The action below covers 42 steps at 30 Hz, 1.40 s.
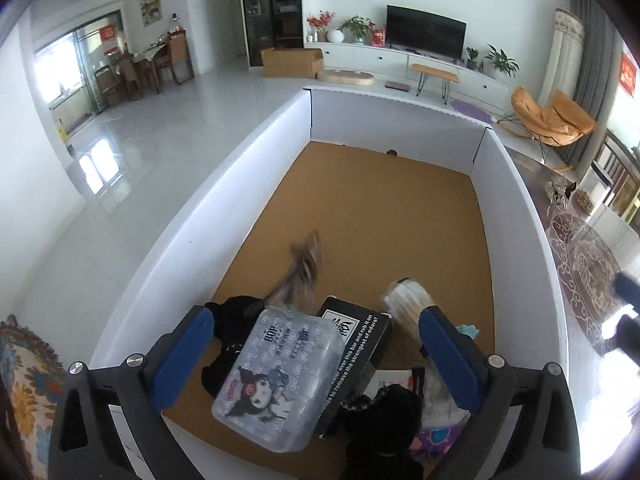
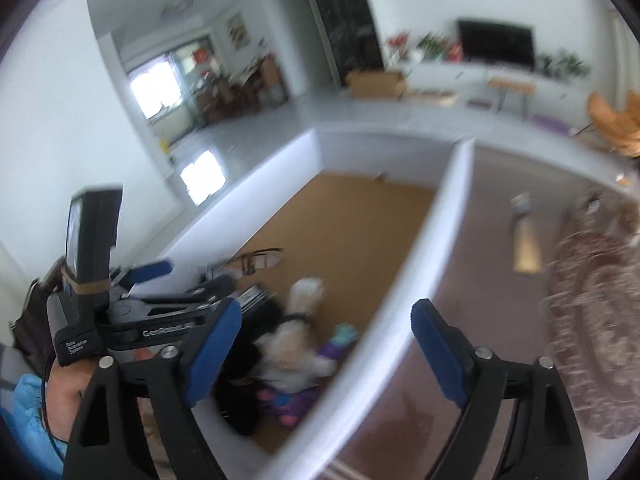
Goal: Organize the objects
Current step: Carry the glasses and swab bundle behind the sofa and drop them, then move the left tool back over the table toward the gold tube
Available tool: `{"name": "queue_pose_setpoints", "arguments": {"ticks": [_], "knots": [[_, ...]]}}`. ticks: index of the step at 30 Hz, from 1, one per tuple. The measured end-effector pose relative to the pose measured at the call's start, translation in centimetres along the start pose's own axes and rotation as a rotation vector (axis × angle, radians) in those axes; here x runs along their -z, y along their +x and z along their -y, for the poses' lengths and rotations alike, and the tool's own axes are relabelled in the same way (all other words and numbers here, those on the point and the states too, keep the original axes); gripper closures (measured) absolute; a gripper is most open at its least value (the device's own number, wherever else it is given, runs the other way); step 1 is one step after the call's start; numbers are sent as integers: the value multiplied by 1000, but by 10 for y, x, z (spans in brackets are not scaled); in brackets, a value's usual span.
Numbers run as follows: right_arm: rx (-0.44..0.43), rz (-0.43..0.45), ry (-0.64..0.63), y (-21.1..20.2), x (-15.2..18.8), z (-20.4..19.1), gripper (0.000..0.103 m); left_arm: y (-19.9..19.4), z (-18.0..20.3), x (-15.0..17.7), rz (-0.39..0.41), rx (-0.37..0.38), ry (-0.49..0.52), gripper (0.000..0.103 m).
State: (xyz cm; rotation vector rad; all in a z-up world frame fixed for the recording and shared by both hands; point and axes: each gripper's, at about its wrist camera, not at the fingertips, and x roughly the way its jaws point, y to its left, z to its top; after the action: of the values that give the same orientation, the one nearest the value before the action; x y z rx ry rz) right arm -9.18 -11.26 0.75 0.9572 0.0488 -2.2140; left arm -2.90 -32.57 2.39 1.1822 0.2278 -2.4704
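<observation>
1. Hovering low in the left wrist frame, my left claw (image 1: 316, 356) is spread wide, gripping nothing, above a clear case (image 1: 276, 380).
2. That case lies on a black box (image 1: 360, 336), both at the pen's (image 1: 192, 240) lower centre.
3. My right claw (image 2: 324, 352) gapes empty over the pen's white wall (image 2: 420, 280), lower centre of its blurred frame.
4. Plush toys (image 2: 292, 356) lie left of that wall.
</observation>
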Motion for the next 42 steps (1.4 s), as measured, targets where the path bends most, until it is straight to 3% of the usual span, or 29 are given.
{"name": "queue_pose_setpoints", "arguments": {"ticks": [2,6,12,15,21,27,34,42], "knots": [[64,54,8,-17,3,15,4,-9,1,2,41,-4,-9,0],[246,106,32,-41,28,71,3,-30,13,-3,105,51,-9,0],[524,16,87,-49,96,169,3,-66,48,-6,179,174,20,0],[589,-14,184,-61,124,214,3,-80,76,-7,195,245,54,0],[630,-20,279,-64,154,253,3,-91,149,3,173,363,177,0],[605,-15,310,-62,152,261,3,-76,211,39,69,447,274,0],[604,-55,308,-63,156,253,3,-45,251,59,-41,439,353,0],[591,-83,305,-59,157,253,3,16,265,31,-32,334,245,0]]}}
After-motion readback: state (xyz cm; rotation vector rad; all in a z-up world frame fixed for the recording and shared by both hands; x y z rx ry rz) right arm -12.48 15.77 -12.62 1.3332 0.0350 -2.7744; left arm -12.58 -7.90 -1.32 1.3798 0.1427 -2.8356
